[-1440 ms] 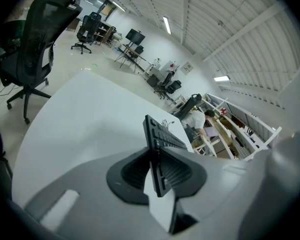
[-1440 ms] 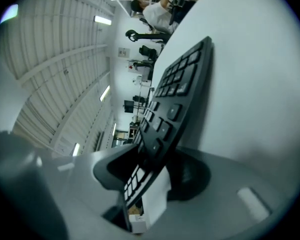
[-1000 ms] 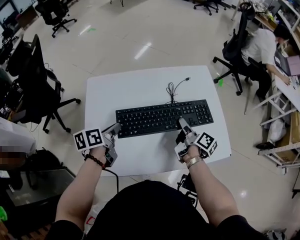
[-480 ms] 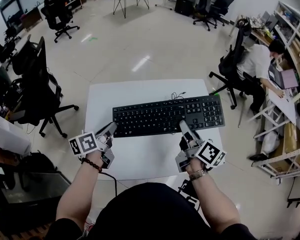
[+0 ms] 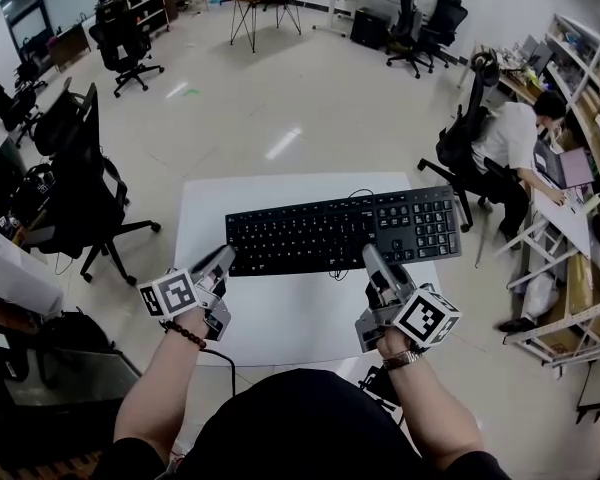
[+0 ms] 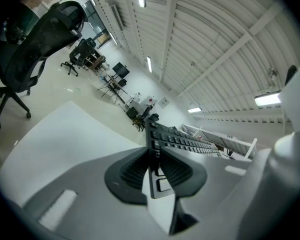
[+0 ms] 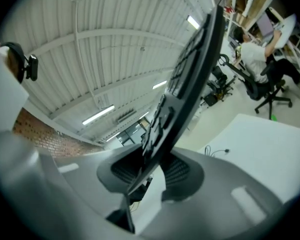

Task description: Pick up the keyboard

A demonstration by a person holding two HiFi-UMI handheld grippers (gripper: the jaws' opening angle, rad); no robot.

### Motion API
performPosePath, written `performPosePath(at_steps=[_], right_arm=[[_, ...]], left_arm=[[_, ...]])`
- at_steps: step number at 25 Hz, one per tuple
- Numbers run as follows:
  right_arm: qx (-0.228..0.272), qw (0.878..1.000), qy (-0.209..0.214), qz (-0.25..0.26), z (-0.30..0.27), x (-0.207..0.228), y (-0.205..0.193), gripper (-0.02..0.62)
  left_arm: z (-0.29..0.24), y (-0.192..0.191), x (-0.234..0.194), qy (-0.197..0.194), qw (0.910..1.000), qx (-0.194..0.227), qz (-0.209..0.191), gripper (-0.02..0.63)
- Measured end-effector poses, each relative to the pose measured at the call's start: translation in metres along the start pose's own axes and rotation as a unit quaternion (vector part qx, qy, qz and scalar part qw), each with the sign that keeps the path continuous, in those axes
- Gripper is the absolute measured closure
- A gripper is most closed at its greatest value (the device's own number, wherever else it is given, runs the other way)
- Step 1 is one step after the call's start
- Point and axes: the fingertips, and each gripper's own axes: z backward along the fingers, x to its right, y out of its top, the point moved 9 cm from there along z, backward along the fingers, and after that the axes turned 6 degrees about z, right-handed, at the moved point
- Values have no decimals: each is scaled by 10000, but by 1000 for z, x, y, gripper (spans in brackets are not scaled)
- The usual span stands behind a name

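A black keyboard point(image 5: 340, 231) hangs in the air above the white table point(image 5: 280, 318), held at both near corners. My left gripper point(image 5: 223, 260) is shut on its left near edge; in the left gripper view the ribbed pads point(image 6: 135, 170) pinch the keyboard point(image 6: 165, 139) edge-on. My right gripper point(image 5: 373, 258) is shut on the near edge toward the right end; in the right gripper view the keyboard point(image 7: 185, 84) rises steeply from between the pads point(image 7: 177, 171). Its cable point(image 5: 336, 272) dangles under it.
Black office chairs point(image 5: 80, 178) stand left of the table. Another chair point(image 5: 470, 118) and a seated person point(image 5: 515, 133) at a desk are at the right. Shelving point(image 5: 570, 298) runs along the right edge. Open floor lies beyond the table.
Both grippers have risen with the keyboard, lifting it off the table; the right end came up further and the cable left the tabletop.
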Motion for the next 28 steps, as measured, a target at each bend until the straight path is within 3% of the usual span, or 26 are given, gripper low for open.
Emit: performPosePath(at_steps=[28], right_arm=[[-3, 10000, 45, 68, -2, -2, 2, 482]], left_arm=[[2, 3, 2, 33, 10000, 72, -26, 531]])
